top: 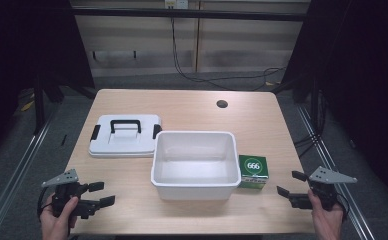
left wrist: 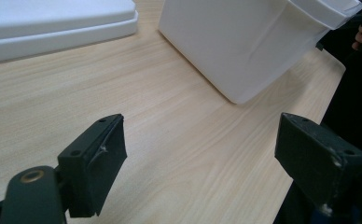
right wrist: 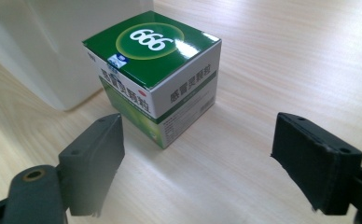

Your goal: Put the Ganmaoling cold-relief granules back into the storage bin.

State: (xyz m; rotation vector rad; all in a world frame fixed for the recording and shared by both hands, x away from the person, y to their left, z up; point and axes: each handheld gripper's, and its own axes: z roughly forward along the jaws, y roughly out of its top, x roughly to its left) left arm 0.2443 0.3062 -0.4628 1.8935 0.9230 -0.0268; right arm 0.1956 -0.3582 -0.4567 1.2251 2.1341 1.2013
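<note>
Pale wooden table (top: 132, 180) carries a green box (right wrist: 158, 79) at centre frame, touching the white bin (top: 194, 162). Right tool (right wrist: 198, 163) gapes spread before it, left tool (left wrist: 202, 161) likewise spread; the carton is probably light, stiff, crushable, so take its flat opposite sides.

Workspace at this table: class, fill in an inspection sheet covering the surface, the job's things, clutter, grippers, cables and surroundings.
Surface: wooden table, round hole near the far edge.
Job's things: green box marked 666, upright, beside the open white bin; white lid with black handle lies flat to the bin's left.
Clutter: nothing seen.
Grippers: left gripper and right gripper both open, holding nothing; the right one faces the box.
Cables: black cables trail on the floor beyond the table.
Surroundings: dark floor, pale wall panels.
</note>
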